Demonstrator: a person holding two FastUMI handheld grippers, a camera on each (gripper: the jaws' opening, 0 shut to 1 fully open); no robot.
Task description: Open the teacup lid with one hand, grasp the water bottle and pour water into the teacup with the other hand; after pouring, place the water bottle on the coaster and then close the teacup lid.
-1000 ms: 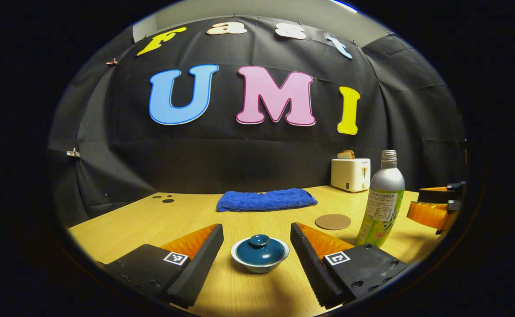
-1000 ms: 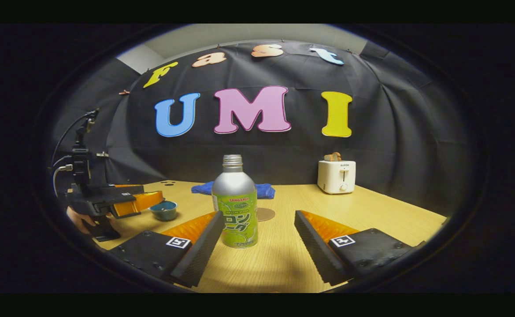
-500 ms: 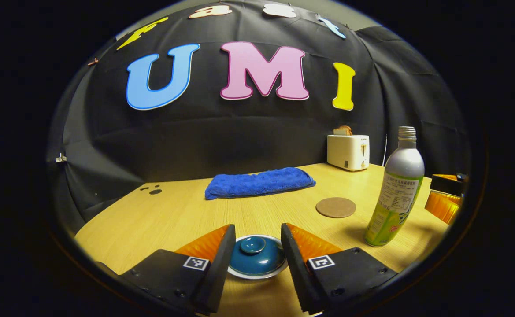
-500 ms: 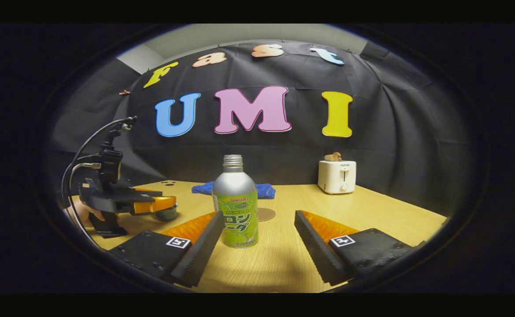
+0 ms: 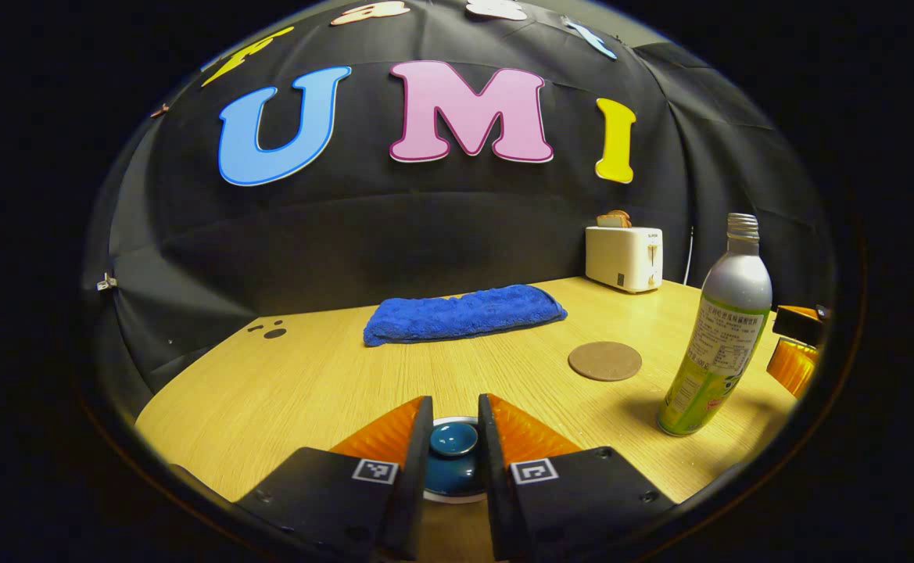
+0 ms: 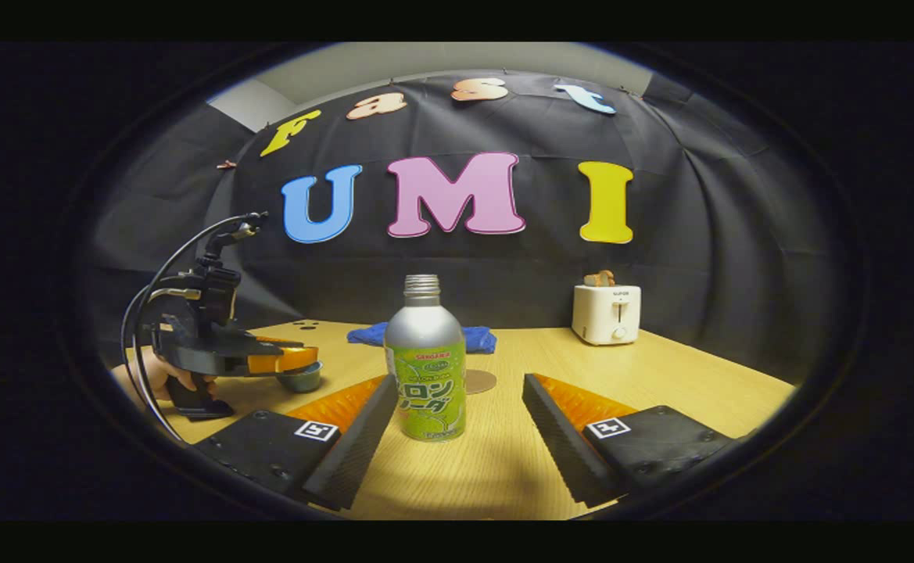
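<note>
- A blue towel [image 5: 464,313], folded into a long strip, lies flat on the light wooden table [image 5: 300,383] near the back wall.
- A white toaster [image 5: 623,257] stands at the table's far right corner, with toast [image 5: 614,219] sticking out of its top.
- A few dark round marks [image 5: 267,331] sit on the tabletop at the far left.

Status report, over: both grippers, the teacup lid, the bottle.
Left gripper closed in around lid knob, contact unclear. Right gripper open, water bottle upright between its fingers, ungrasped. Lid on teacup. Coaster bare.
</note>
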